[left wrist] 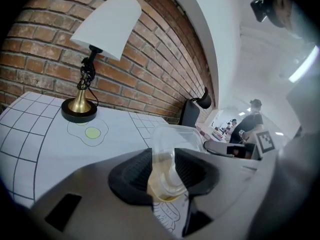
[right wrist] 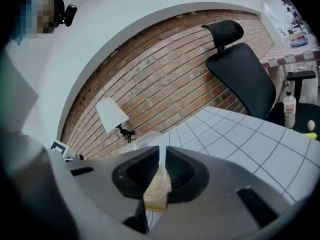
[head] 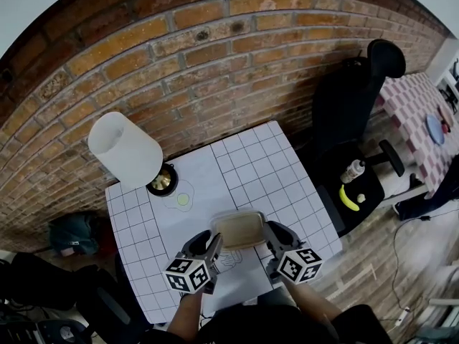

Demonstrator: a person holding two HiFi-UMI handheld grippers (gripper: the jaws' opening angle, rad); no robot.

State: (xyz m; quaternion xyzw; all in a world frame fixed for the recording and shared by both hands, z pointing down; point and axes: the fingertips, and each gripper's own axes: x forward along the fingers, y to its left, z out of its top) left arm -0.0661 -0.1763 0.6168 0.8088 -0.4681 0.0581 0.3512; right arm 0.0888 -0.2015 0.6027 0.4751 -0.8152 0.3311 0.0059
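Holding a clear tub between my two tools, I have my left gripper pinched on its left rim and my right gripper pinched on its right rim. In each gripper view the jaws stand close together with only the thin plastic wall between them. The tub sits level over the near part of the table, which is white with a grid of squares, and its inside looks yellowish-brown. It seems to hang just above the top rather than rest on it, though from the head view I cannot be sure. Under its near edge a line drawing shows on the white surface. Farther back, near the brick wall, a lamp with a white shade stands on a brass foot, and a drawn fried egg lies just in front of that foot. A black chair stands to my right of the table, with a bottle and a banana on its seat.
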